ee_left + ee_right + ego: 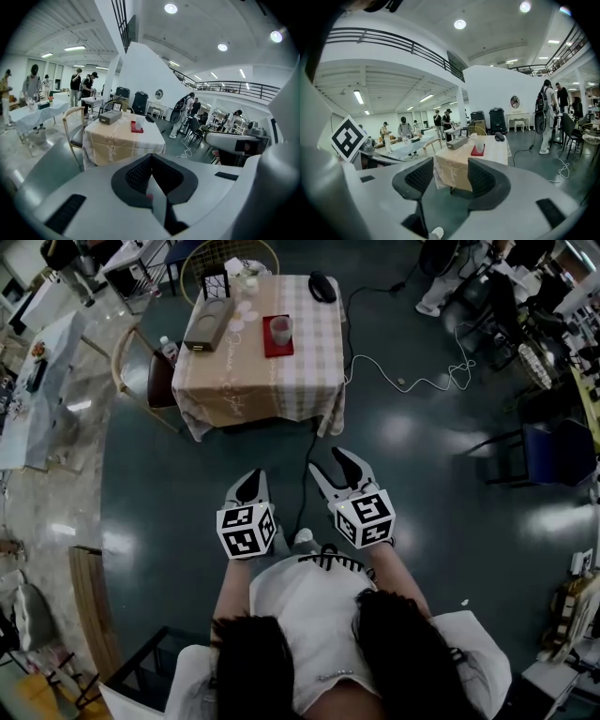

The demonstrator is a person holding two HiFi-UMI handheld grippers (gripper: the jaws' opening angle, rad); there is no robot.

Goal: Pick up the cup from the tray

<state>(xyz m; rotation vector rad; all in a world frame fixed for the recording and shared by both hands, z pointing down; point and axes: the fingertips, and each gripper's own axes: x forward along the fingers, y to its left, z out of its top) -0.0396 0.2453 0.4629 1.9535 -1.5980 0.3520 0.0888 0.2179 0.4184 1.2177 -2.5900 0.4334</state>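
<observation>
A translucent cup (279,330) stands on a small red tray (272,351) on a checked-cloth table (300,381), well ahead of me across the dark floor. The left gripper view shows the cup (138,123) and tray (136,130) far beyond the jaws. So does the right gripper view, with the cup (479,143) on its tray (476,152). My left gripper (249,486) (151,160) is held low in front of my body, its jaws together with nothing between them. Beside it, my right gripper (336,468) (450,176) stands open and empty.
On the table also lie a grey box (208,322), a black object (322,286) and small white items. A wooden chair (141,371) with a bottle (169,350) stands at the table's left. A white cable (412,382) trails on the floor. People stand at tables further back (33,84).
</observation>
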